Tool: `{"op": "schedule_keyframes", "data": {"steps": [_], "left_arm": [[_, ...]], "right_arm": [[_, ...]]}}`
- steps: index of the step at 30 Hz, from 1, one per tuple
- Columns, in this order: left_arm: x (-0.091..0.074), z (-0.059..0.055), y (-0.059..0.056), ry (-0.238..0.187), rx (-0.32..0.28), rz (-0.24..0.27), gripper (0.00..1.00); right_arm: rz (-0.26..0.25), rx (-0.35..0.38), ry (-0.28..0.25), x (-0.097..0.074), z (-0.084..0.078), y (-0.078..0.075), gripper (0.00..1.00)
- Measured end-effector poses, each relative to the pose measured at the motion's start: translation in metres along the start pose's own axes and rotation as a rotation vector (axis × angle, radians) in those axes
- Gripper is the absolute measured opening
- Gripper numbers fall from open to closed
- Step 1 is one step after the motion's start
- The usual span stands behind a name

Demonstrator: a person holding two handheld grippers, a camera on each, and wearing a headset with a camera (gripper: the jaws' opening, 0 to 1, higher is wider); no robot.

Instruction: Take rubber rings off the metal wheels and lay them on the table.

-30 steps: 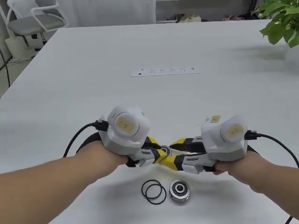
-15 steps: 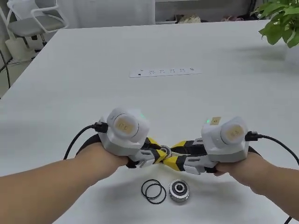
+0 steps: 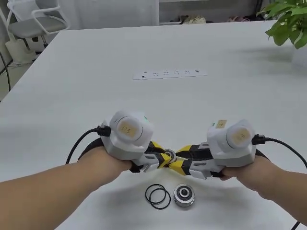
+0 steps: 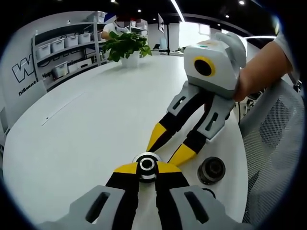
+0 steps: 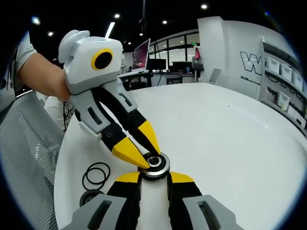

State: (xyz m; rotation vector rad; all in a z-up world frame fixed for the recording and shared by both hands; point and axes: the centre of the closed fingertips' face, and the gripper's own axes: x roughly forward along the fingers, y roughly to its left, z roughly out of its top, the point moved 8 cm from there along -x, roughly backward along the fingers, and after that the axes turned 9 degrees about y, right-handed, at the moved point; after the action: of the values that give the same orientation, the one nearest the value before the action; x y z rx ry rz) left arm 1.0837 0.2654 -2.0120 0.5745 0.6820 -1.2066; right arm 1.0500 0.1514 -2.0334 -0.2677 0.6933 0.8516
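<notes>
The left gripper point(image 4: 147, 168) was clenched on a small metal wheel point(image 5: 156, 164), held above the near part of the table point(image 3: 144, 105). The right gripper point(image 5: 154, 177) met it from the right, tips at the wheel's rim, but whether they grasped it could not be told. Nearer, two rubber rings point(image 3: 158, 196) lay on the table, with a second wheel point(image 3: 183, 195) just to their right.

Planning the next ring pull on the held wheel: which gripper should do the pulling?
Right, probably. The left gripper has the metal wheel seated between its jaws, so it serves as holder; the right gripper has its tips at the wheel's rim, placed to do the peeling.
</notes>
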Motion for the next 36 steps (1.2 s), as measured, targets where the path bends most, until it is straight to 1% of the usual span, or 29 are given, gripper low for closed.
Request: {"op": "schedule_keyframes", "data": {"steps": [4, 14, 25, 30, 36], "left_arm": [[0.0001, -0.0001, -0.0003, 0.000, -0.002, 0.003, 0.07], [0.0002, -0.0002, -0.0006, 0.002, -0.007, 0.007, 0.07], [0.0001, -0.0001, -0.0015, 0.000, -0.011, 0.015, 0.07], [0.0002, -0.0001, -0.0016, -0.001, -0.014, 0.016, 0.07], [0.0002, -0.0003, -0.0015, -0.003, -0.016, 0.015, 0.07]], "right_arm": [[-0.008, -0.009, 0.012, -0.0002, -0.0001, 0.0005, 0.17], [-0.023, -0.006, 0.020, -0.0002, 0.0011, 0.0022, 0.17], [-0.041, 0.015, 0.031, -0.0007, 0.0009, 0.0037, 0.16], [-0.035, 0.034, 0.025, -0.0011, 0.0002, 0.0031, 0.16], [-0.018, 0.043, 0.014, -0.0032, -0.0030, 0.0013, 0.12]]}}
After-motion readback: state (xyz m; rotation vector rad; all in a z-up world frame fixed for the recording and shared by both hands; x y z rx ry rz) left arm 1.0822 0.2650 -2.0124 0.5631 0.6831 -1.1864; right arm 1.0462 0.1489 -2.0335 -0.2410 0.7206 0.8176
